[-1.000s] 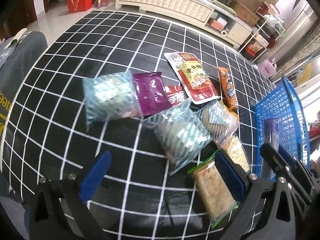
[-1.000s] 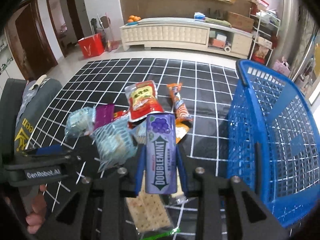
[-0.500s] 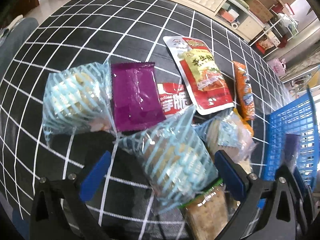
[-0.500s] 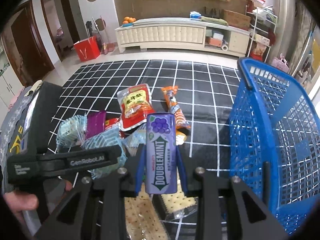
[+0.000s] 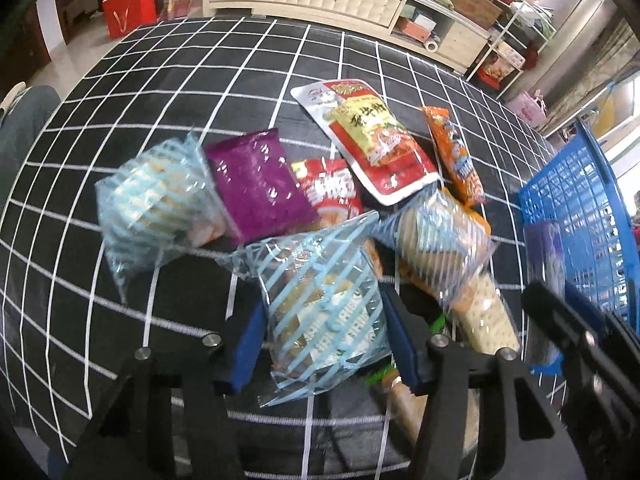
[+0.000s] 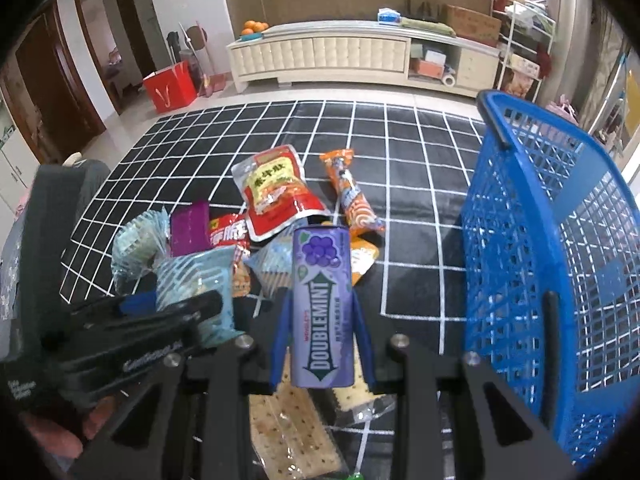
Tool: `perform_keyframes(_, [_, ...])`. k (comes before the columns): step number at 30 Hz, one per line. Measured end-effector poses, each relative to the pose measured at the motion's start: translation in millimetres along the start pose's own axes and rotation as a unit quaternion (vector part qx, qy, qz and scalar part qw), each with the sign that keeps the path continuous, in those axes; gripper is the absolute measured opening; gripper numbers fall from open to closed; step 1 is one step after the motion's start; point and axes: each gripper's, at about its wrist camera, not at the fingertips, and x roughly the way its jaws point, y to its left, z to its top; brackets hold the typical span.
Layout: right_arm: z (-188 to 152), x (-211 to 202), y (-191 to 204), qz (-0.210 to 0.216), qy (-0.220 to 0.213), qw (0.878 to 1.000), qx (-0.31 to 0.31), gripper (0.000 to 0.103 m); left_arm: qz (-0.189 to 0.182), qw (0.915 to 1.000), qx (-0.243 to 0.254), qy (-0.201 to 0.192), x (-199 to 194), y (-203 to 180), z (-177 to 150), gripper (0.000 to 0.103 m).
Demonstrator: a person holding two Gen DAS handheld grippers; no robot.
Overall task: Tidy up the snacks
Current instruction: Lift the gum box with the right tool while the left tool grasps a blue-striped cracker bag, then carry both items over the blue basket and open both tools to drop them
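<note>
snacks lie in a heap on a black table [image 5: 168, 80] with a white grid on it. the left claw [image 5: 320, 336] comes down over a clear packet with blue stripes [image 5: 324, 312]. its blue pads [image 5: 250, 344] sit on both sides of that packet and the claw is closing. the pads look like they touch the wrap on each side, but i cannot tell if they squeeze it hard.

next to it is another blue striped packet [image 5: 156, 204] on the left, and a third one [image 5: 440, 240] on the right. a purple bag [image 5: 256, 184] lies between the left one and a small red packet [image 5: 332, 192]. a big red and yellow pouch [image 5: 372, 140] rests partly on top of the small red packet. a long orange packet [image 5: 456, 152] lies just beside the pouch. a pack of crackers [image 5: 488, 320] sticks out from under the heap, near the claw.

the right claw [image 6: 322, 320] is clenched on a purple gum bottle [image 6: 322, 308]. the bottle stands upright between the blue pads, and it says doublemint on the front. more crackers [image 6: 288, 432] lie below it on the table.

a blue basket [image 6: 560, 272] stands on the right side of the table, just beside the right claw. the gum bottle is outside the basket, to its left. a hand [image 6: 56, 436] holds the left claw's handle at the bottom left of the right wrist view.
</note>
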Motion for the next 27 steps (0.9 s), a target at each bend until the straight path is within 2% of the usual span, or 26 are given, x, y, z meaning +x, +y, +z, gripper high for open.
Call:
perform_keyframes(4, [-1,-5,2,-0.002,0.000,1.000,0.000,0.034,-0.008,0.9999,-0.001,-0.009,-16,7,-15,0.054])
perform_keyframes(12, [-3,-39,11,0.001,-0.021,1.000,-0.008,0.034,-0.006,0.9962,0.041,-0.077,-77,-4,-36,0.054])
perform_keyframes(22, [-8,-115,-1,0.000,-0.067,0.998,-0.007,0.034,-0.015,0.9788,0.109,-0.173,-164,-50,-50,0.054])
perform_keyframes(27, [-9,-145,-20,0.009,-0.082,0.997,0.004,0.034,-0.020,0.9714,0.139,-0.191,-189,-79,-56,0.054])
